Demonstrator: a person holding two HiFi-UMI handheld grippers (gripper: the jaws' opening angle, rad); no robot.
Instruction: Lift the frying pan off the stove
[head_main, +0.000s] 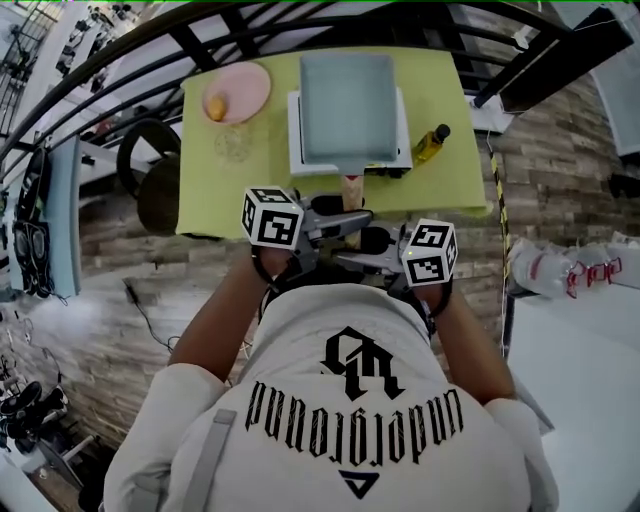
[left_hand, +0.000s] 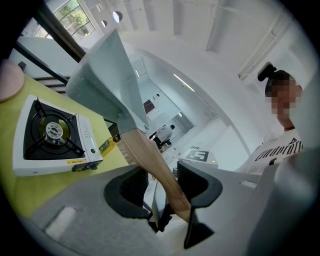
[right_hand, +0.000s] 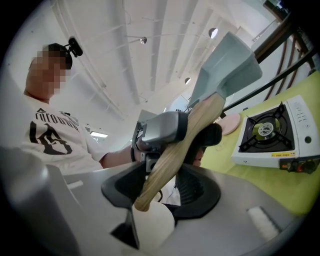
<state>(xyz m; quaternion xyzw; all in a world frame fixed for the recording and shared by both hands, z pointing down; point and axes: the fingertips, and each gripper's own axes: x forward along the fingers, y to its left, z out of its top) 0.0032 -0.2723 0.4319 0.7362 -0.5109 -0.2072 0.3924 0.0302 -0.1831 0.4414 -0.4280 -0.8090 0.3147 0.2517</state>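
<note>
Yellow-green desk (head_main: 440, 190) carries a round pink plate (head_main: 245, 90) with a small orange food item (head_main: 215, 108) on it, left of the white portable gas stove (head_main: 295, 140). I see the square grey frying pan (head_main: 348, 105) held up above that stove, whose burner is bare. My left gripper (left_hand: 165, 185) and right gripper (right_hand: 165, 187) both clamp its wooden handle (head_main: 351, 190), jaws partly apart. A yellow oil bottle (head_main: 431, 144) stands right of the stove.
</note>
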